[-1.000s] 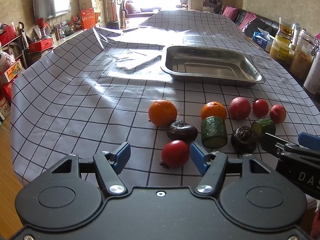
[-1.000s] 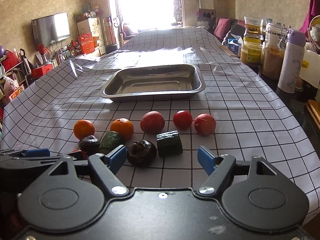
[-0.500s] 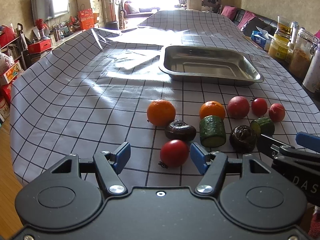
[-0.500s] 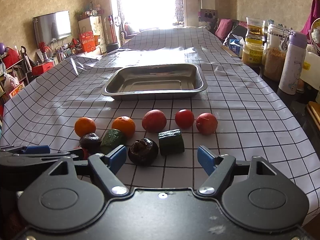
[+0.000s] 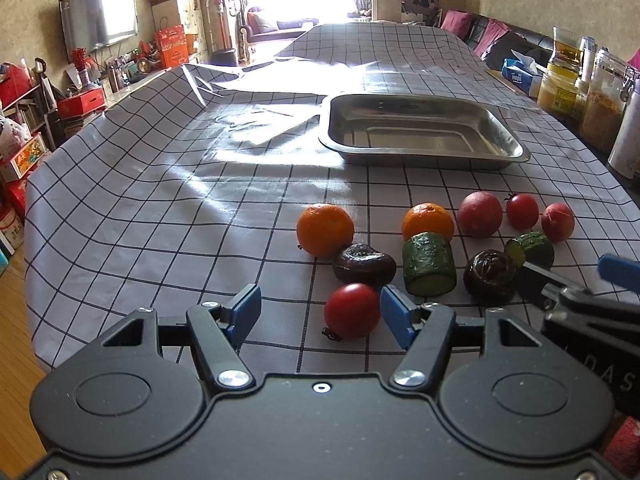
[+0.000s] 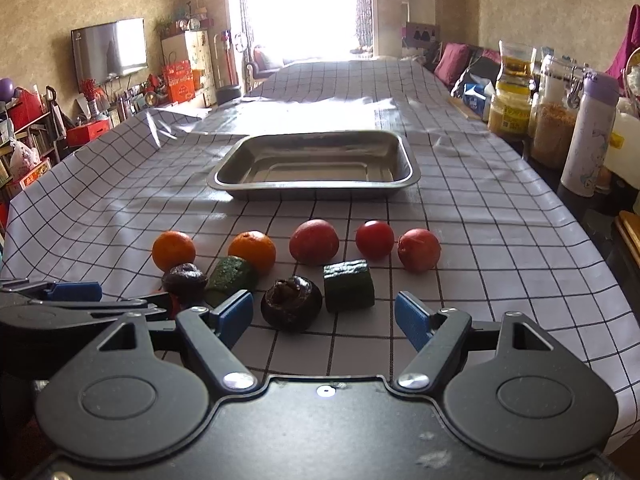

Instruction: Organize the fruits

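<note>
An empty steel tray (image 5: pixel 516 148) (image 6: pixel 412 168) sits mid-table. In front of it lie two oranges (image 5: pixel 325 229) (image 6: pixel 252 250), several red fruits (image 5: pixel 479 214) (image 6: pixel 375 239), two cucumber chunks (image 5: pixel 429 264) (image 6: pixel 348 285) and two dark wrinkled fruits (image 5: pixel 364 263) (image 6: pixel 292 302). My left gripper (image 5: pixel 320 311) is open, with a red tomato (image 5: pixel 352 310) between its blue pads, nearer the right one. My right gripper (image 6: pixel 324 316) is open just short of the dark fruit and cucumber chunk.
Jars (image 6: pixel 554 120), a tissue box (image 5: pixel 520 74) and a lilac flask (image 6: pixel 592 132) line the table's right edge. The checked cloth (image 5: pixel 160 200) slopes off at the left. Each gripper shows at the edge of the other's view.
Both grippers have crept slightly forward toward the fruit; the tomato now sits a little deeper between the left pads. Nothing was taken hold of.
</note>
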Demonstrator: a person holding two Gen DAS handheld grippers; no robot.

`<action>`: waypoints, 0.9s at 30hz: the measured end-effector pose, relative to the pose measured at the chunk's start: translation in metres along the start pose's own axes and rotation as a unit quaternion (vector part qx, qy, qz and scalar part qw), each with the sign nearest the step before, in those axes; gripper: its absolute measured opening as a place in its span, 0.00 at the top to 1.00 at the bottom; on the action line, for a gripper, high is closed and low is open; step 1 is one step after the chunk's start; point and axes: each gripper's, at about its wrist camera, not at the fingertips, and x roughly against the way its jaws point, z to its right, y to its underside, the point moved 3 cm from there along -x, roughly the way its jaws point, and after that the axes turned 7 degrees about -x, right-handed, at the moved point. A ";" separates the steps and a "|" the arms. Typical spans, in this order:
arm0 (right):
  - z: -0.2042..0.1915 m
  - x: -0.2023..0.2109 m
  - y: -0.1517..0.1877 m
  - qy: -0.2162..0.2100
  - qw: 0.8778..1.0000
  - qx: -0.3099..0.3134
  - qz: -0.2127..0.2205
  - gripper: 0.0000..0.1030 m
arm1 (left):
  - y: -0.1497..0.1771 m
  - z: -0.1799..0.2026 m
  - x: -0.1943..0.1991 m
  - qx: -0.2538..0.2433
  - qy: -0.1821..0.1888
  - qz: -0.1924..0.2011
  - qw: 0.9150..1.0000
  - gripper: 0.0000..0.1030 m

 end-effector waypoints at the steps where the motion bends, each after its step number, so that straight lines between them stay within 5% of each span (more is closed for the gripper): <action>1: 0.000 0.002 0.000 0.004 1.000 0.000 0.009 0.23 | 0.000 0.000 0.000 0.001 0.000 0.000 1.000 0.34; 5: -0.003 0.006 -0.002 0.017 0.999 0.012 0.035 0.23 | 0.000 -0.001 0.000 0.001 0.000 0.001 1.000 0.34; 27: -0.004 -0.001 -0.001 -0.016 1.000 0.010 0.019 0.23 | 0.004 -0.004 0.004 0.002 0.031 -0.006 0.999 0.38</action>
